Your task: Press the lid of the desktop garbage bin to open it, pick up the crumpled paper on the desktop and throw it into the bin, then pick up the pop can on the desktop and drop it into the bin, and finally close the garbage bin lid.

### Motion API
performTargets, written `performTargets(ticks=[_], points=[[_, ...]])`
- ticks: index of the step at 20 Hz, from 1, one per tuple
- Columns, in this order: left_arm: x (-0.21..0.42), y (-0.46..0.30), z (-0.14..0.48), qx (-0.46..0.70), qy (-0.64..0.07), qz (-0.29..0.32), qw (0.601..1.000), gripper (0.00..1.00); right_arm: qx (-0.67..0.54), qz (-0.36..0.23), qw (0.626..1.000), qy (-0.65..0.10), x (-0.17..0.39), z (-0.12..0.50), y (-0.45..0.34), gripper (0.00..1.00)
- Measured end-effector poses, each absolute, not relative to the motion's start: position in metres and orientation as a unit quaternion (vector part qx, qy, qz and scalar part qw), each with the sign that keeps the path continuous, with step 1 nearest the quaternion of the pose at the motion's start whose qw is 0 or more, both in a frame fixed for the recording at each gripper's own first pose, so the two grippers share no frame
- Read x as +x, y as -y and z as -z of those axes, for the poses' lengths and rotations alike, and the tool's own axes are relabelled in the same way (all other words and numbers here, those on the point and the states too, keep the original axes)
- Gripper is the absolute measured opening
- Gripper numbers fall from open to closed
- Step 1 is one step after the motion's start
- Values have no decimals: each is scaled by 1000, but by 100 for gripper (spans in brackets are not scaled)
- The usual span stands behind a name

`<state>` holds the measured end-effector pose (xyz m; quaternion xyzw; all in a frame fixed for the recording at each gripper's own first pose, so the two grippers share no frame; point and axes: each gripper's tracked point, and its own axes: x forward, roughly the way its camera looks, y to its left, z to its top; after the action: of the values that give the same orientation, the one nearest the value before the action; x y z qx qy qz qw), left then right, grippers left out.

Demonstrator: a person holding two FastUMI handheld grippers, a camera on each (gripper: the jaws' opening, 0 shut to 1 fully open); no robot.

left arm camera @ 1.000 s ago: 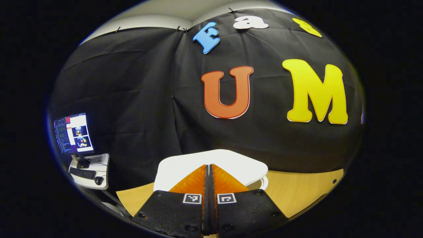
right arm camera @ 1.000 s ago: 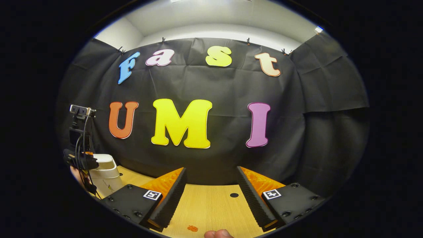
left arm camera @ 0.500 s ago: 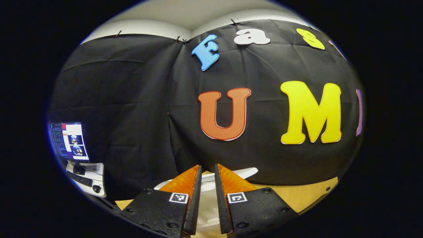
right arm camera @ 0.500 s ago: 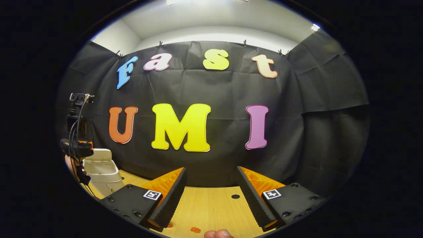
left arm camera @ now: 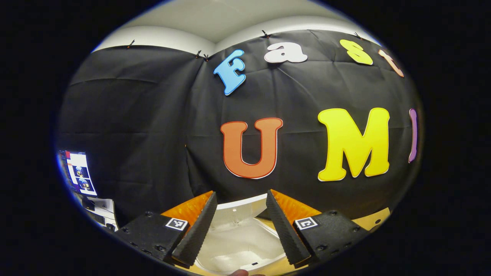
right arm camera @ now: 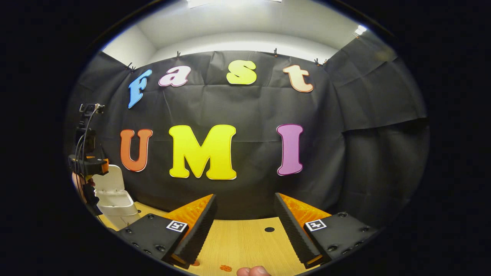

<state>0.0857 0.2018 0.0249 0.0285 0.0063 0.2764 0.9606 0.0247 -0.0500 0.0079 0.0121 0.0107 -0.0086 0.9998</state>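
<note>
Garbage bin [left arm camera: 239,237] standing open on the table [right arm camera: 245,241], white and plastic, lid [right arm camera: 108,178] tipped up at the back, hollow showing directly below and between the fingers of the left gripper [left arm camera: 239,230]. Seen from the right gripper view as well: bin at the far left of the table, lid upright behind its mouth, left gripper just above it with a hand [right arm camera: 78,184] on the handle.

Left gripper: fingers spread apart, nothing between them. Right gripper [right arm camera: 245,226]: fingers spread wide too, nothing held, hovering over bare wood well to the right of the bin.

Opening step judged done; paper next. No sign of the crumpled paper or pop can, so no telling where they lie relative to the bin.

Likely handling (a judgement, not a sighting): paper very light and soft, yielding under any squeeze, best pinched across its bulk. Can light, thin-walled, smooth and apt to slip or dent, best taken across the middle of its side with modest pressure. Bin itself probably light enough to shift under a hard push on the lid.

Small orange crumbs [right arm camera: 225,268] on the table near the right gripper, far from the bin.
</note>
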Motion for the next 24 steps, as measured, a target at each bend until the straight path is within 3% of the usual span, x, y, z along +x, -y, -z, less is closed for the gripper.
performTargets(ticks=[1,10,16,24], points=[[86,-197,-29,31,-1,-270,962,90,12,11,1000,-11,24,-8,51,95],[69,-156,-28,0,-8,-185,983,95,1,7,999,-34,23,20,65,95],[41,-114,-21,12,8,-102,995,96,-10,-42,996,-76,18,73,53,95],[0,-80,-7,2,-9,-77,997,95,-7,-83,985,-154,9,146,52,95]])
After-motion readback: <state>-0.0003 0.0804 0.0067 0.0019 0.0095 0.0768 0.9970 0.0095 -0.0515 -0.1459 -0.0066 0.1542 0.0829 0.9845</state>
